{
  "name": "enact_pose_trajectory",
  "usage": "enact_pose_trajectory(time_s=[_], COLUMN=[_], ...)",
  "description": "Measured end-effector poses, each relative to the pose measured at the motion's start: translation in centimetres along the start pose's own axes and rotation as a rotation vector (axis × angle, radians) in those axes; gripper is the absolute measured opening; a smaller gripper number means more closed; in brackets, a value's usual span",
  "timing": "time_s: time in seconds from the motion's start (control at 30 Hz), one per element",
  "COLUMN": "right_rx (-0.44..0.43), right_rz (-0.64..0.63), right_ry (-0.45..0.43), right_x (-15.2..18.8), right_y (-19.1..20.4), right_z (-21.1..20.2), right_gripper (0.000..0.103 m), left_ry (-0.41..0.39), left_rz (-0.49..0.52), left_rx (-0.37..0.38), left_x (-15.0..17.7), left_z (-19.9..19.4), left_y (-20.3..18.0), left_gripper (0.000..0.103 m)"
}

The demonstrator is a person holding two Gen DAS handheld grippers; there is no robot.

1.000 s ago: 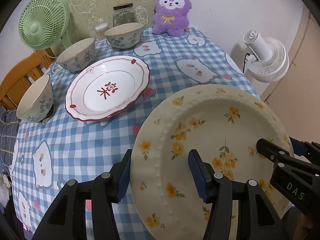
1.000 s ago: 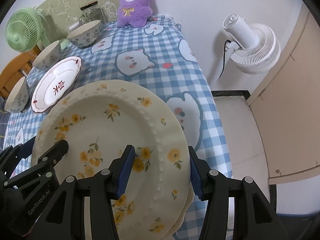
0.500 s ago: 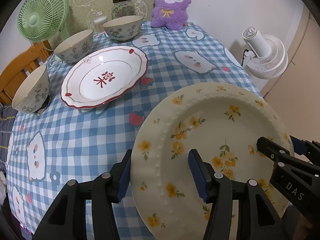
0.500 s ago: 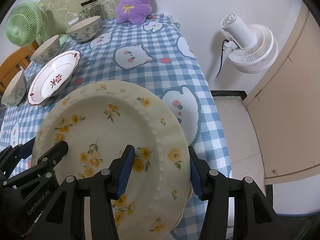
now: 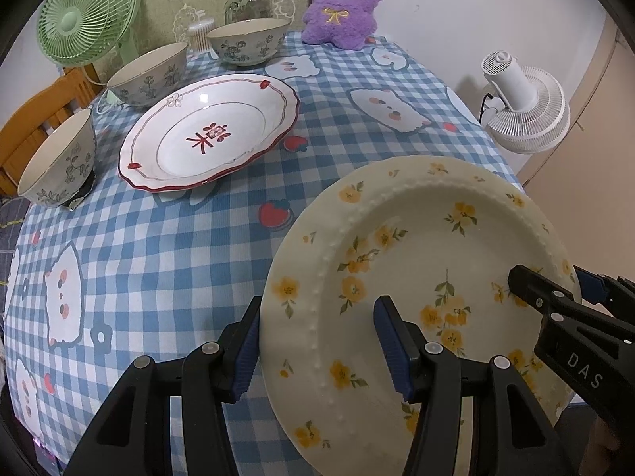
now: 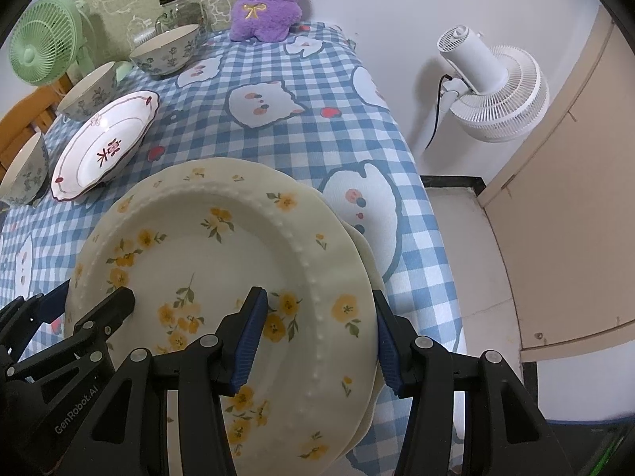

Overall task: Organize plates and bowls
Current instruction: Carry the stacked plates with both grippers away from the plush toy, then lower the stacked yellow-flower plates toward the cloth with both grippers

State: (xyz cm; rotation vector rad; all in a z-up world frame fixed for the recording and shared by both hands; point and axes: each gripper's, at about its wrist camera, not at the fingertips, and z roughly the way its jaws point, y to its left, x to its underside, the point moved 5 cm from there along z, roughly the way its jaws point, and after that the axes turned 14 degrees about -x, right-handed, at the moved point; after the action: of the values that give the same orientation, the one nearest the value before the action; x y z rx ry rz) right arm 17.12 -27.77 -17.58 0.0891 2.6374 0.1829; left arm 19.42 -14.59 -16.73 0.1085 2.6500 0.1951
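Note:
A cream plate with yellow flowers (image 5: 416, 246) (image 6: 206, 261) hangs tilted over the near right corner of the table. My left gripper (image 5: 317, 337) is shut on its left rim, and my right gripper (image 6: 315, 329) is shut on its right rim. Under that plate on the right, the rim of a second cream plate (image 6: 367, 254) shows. A white plate with a red wavy edge (image 5: 206, 131) lies further back on the left. Three grey-patterned bowls (image 5: 59, 162) (image 5: 149, 75) (image 5: 248, 41) curve around its far side.
A blue checked cloth (image 5: 158, 246) covers the table. At the back stand a green fan (image 5: 85, 12), a glass jar (image 5: 248, 0) and a purple plush toy (image 5: 341, 4). A white fan (image 6: 496, 87) stands on the floor to the right, and a wooden chair (image 5: 35, 115) on the left.
Both grippers keep the same hold on the flowered plate. The table and the dishes behind it have shifted slightly in both views, and more of the lower plate's rim shows on the right.

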Motion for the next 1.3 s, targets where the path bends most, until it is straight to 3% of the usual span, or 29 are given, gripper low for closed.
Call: enact_pose_trajectory(time_s=[0.47, 0.73, 0.9, 1.03, 1.3], right_rx=[0.028, 0.068, 0.147, 0.141, 0.15], right_rz=[0.048, 0.054, 0.032, 0.028, 0.012], right_ry=[0.001, 0.002, 0.014, 0.012, 0.003], right_x=[0.0, 0.4, 0.6, 0.6, -0.1], right_y=[0.0, 0.1, 0.4, 0.3, -0.1], right_z=[-0.1, -0.1, 0.2, 0.3, 0.5], right_gripper=[0.056, 0.057, 0.059, 0.059, 0.06], left_ry=[-0.003, -0.002, -0.027, -0.028, -0.034], left_rz=[-0.003, -0.024, -0.011, -0.007, 0.015], left_rx=[0.009, 0.023, 0.03, 0.015, -0.03], left_x=[0.0, -0.1, -0.2, -0.2, -0.1], left_z=[0.0, -0.1, -0.6, -0.4, -0.1], left_y=[-0.1, -0.1, -0.4, -0.7, -1.8], left_gripper=[0.056, 0.055, 0.055, 0.055, 0.069])
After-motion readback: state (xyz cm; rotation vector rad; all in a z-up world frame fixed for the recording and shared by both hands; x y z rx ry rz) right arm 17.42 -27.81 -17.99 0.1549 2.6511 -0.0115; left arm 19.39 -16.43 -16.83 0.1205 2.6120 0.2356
